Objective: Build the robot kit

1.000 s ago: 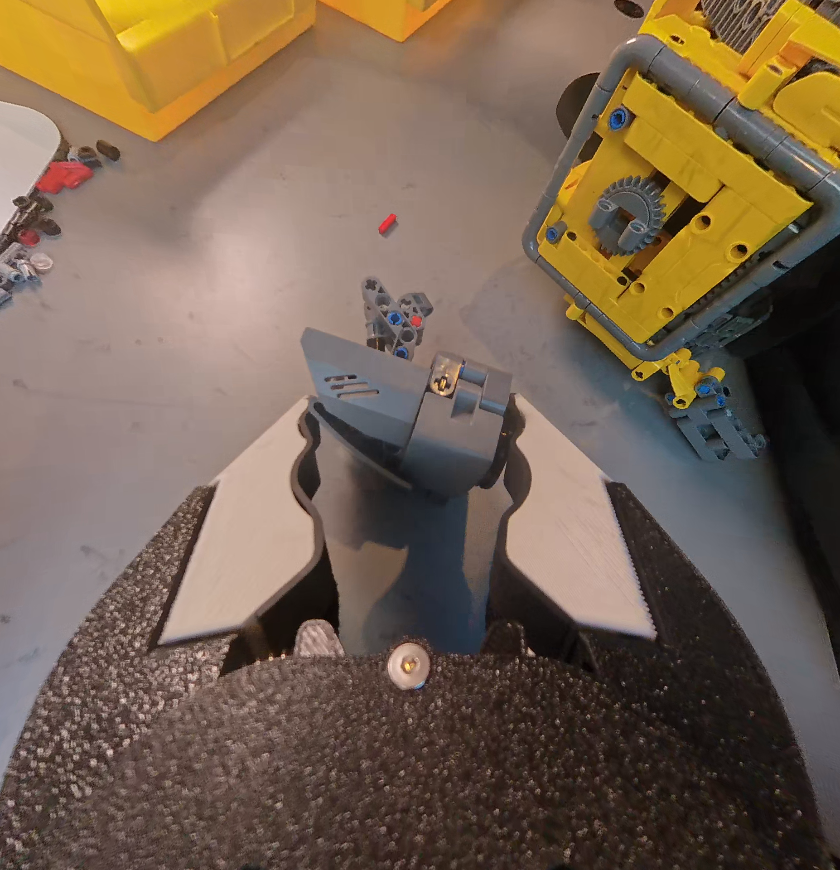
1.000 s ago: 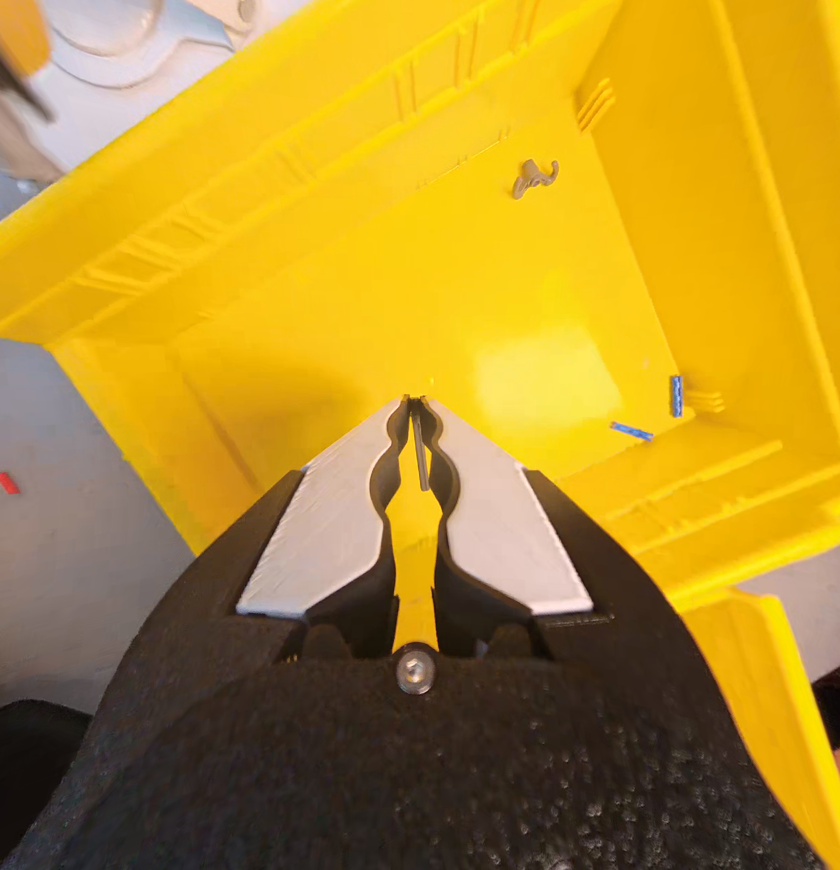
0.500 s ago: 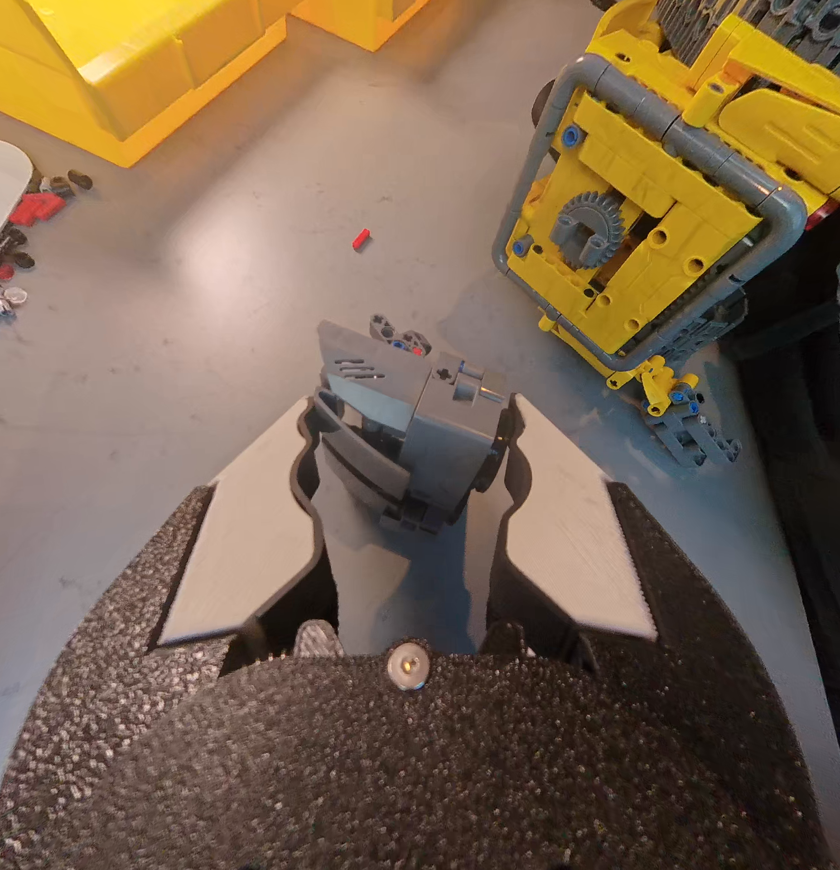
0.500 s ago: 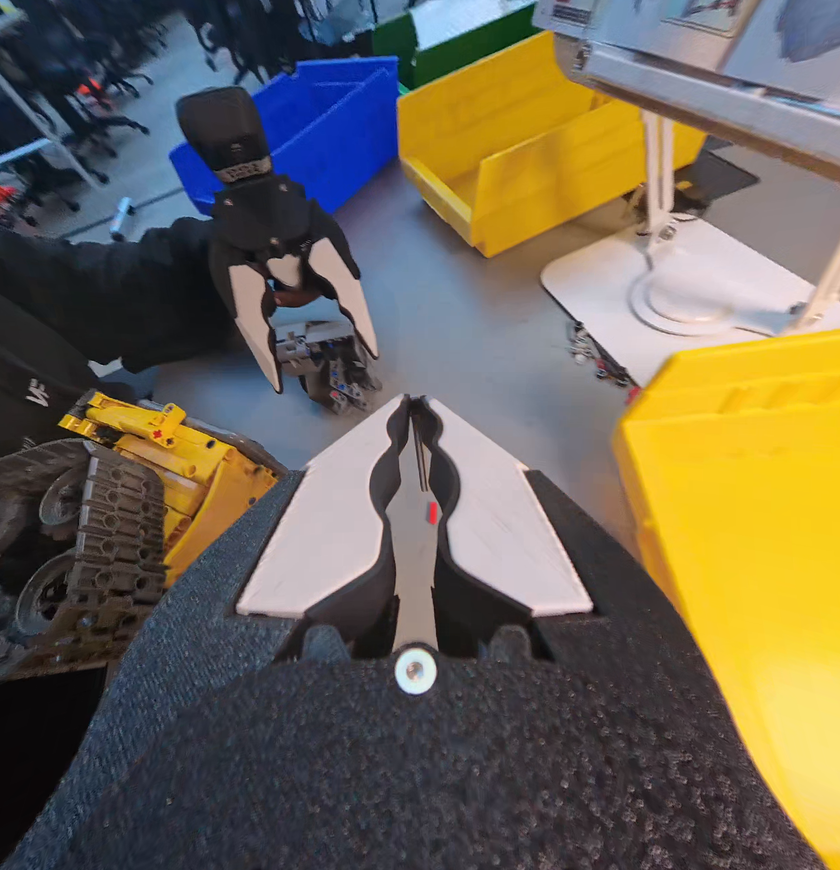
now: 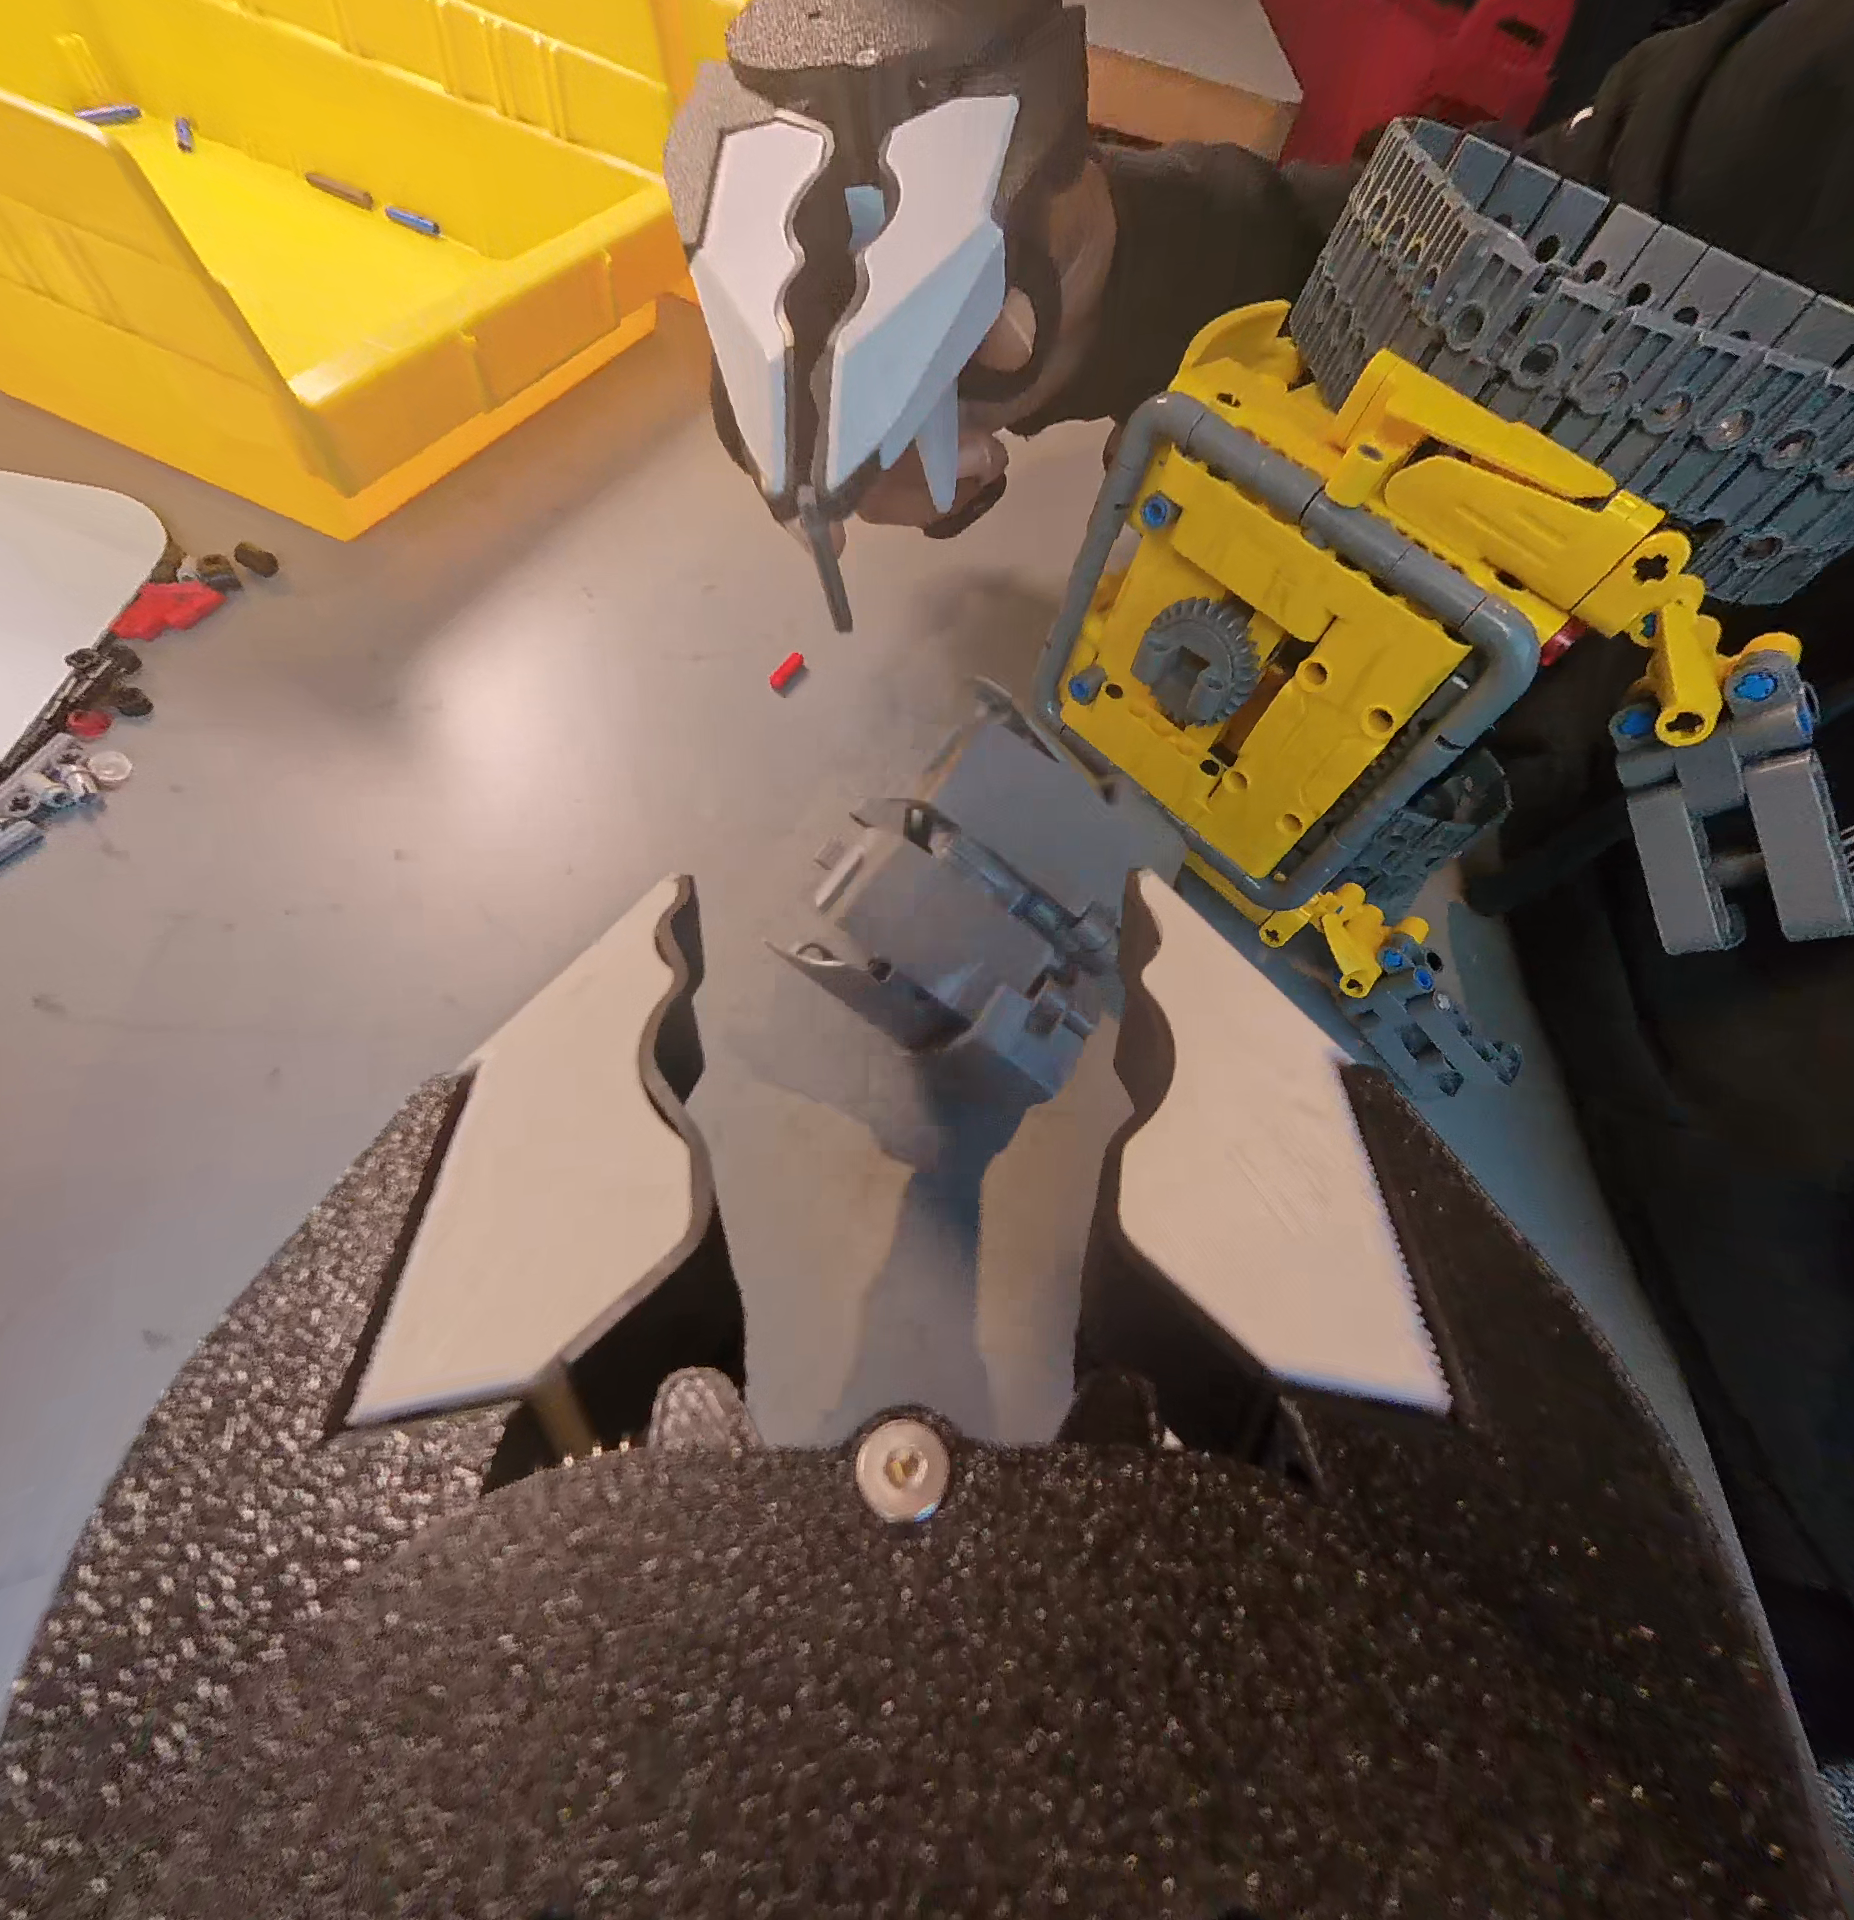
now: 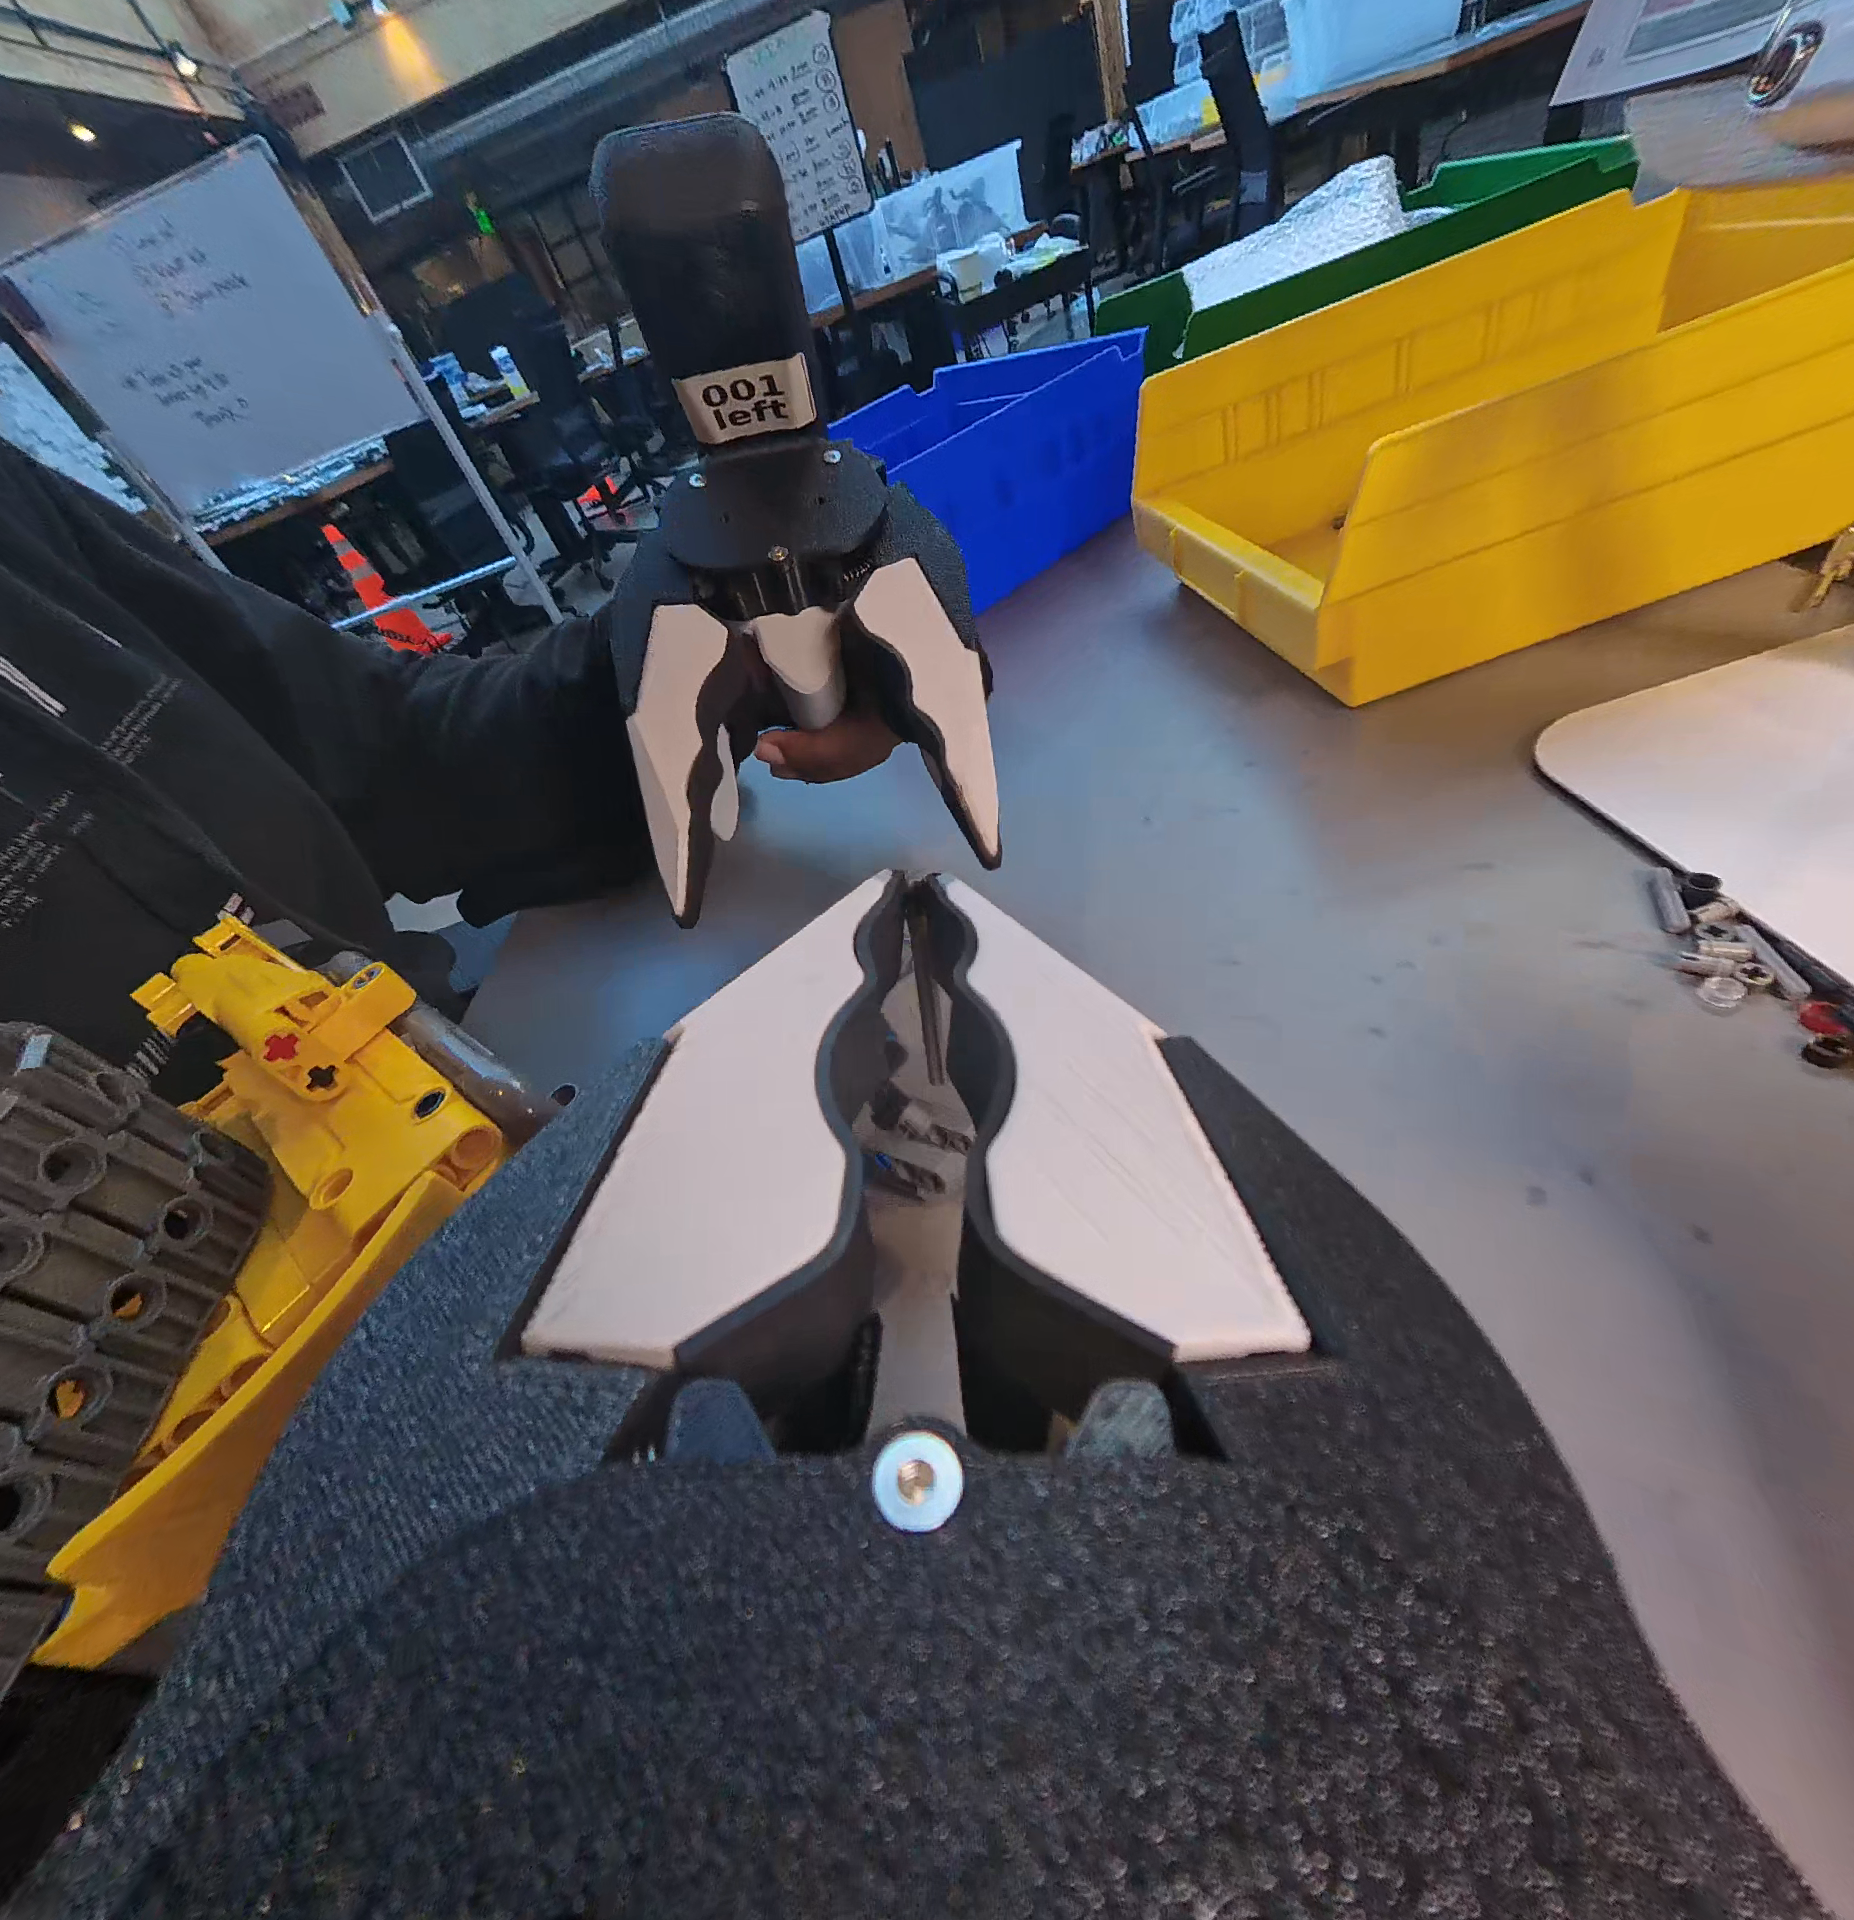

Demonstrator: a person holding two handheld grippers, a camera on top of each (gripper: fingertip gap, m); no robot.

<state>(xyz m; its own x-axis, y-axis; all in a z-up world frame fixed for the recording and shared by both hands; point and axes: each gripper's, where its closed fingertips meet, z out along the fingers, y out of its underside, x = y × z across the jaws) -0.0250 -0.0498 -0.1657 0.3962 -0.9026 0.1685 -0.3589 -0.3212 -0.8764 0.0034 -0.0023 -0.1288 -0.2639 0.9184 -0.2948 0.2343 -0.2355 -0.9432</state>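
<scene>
In the left wrist view, small loose parts are seen at the left edge of the grey table, with a yellow bin in the upper left. At centre, the left hand-held gripper is spread open around a grey brick assembly, which lies blurred against its right finger. Above it, the right hand-held gripper is closed on a thin dark axle, near a red pin. A yellow tracked brick vehicle is seen at the right.
</scene>
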